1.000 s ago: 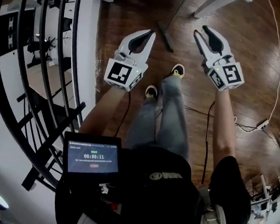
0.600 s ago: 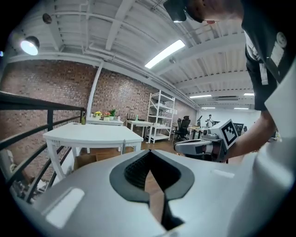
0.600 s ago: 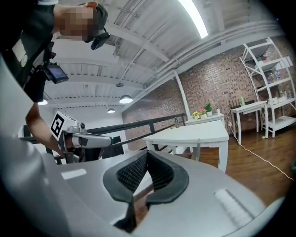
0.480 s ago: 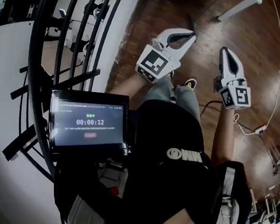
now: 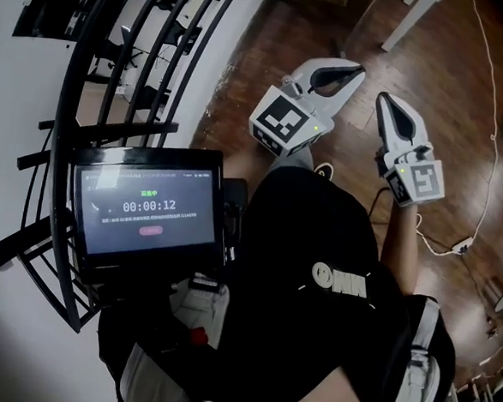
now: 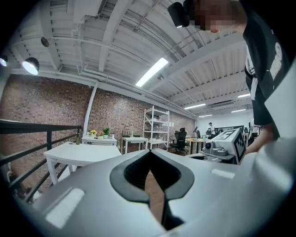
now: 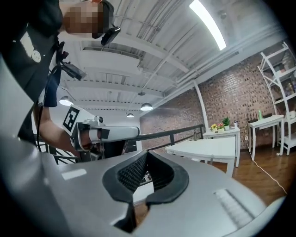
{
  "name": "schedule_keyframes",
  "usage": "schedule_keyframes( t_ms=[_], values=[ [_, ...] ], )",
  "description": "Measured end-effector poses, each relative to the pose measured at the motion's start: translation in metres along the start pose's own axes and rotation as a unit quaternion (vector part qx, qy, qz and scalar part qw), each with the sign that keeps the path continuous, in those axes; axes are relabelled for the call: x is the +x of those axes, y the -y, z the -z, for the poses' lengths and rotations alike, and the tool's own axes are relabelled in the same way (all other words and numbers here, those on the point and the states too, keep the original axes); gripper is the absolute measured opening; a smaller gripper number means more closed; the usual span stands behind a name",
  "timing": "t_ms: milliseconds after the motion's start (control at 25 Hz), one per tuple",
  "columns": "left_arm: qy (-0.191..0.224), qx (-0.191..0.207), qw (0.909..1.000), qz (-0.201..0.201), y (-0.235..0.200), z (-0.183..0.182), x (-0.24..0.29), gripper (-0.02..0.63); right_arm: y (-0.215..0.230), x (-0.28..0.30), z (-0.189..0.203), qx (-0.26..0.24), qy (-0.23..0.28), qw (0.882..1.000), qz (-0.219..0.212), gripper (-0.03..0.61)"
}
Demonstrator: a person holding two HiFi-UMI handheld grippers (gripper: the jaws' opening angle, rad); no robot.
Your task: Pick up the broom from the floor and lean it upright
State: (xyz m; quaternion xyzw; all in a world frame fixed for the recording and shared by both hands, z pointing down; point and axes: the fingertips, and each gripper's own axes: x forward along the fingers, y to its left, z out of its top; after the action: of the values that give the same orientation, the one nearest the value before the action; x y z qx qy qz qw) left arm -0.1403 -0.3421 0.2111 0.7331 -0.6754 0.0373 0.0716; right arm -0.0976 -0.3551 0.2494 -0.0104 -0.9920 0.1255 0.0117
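Note:
I cannot make out a broom in any view. In the head view my left gripper (image 5: 357, 72) is held out level over the brown wooden floor (image 5: 449, 72), its jaws shut with nothing between them. My right gripper (image 5: 385, 102) hangs just to its right, also shut and empty. The left gripper view looks past the closed jaws (image 6: 150, 150) into the room and catches the right gripper's marker cube (image 6: 226, 143). In the right gripper view the closed jaws (image 7: 147, 152) point at a white table, with the left gripper (image 7: 101, 132) at the left.
A black metal railing (image 5: 150, 51) curves along the left over a drop. White table legs (image 5: 410, 18) stand at the top. A white cable (image 5: 490, 101) runs across the floor at right. A tablet (image 5: 144, 205) hangs at my chest. White tables (image 6: 78, 152) and shelving (image 6: 155, 127) stand ahead.
The right gripper's jaws, open a second ago, have closed on nothing. Both grippers have lifted and shifted, the left drawing closer to the right. My head view has swung toward the railing.

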Motion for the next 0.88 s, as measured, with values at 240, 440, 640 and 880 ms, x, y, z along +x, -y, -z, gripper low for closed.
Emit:
schedule_keyframes(
  t_ms=[240, 440, 640, 880],
  values=[
    [0.015, -0.002, 0.9997, 0.019, 0.014, -0.011, 0.007, 0.017, -0.009, 0.009, -0.026, -0.015, 0.029, 0.999, -0.004, 0.002],
    [0.023, -0.001, 0.9996, 0.015, 0.010, -0.021, 0.011, 0.017, -0.008, 0.017, -0.034, -0.022, 0.022, 1.000, 0.003, 0.002],
    [0.027, 0.006, 0.9995, 0.012, 0.007, -0.024, 0.011, 0.017, -0.006, 0.016, -0.038, -0.018, 0.042, 0.999, 0.009, 0.002],
    [0.038, 0.015, 0.9990, 0.017, 0.009, -0.026, 0.011, 0.017, -0.010, 0.023, -0.045, -0.038, 0.038, 0.999, 0.011, 0.002]
  ],
)
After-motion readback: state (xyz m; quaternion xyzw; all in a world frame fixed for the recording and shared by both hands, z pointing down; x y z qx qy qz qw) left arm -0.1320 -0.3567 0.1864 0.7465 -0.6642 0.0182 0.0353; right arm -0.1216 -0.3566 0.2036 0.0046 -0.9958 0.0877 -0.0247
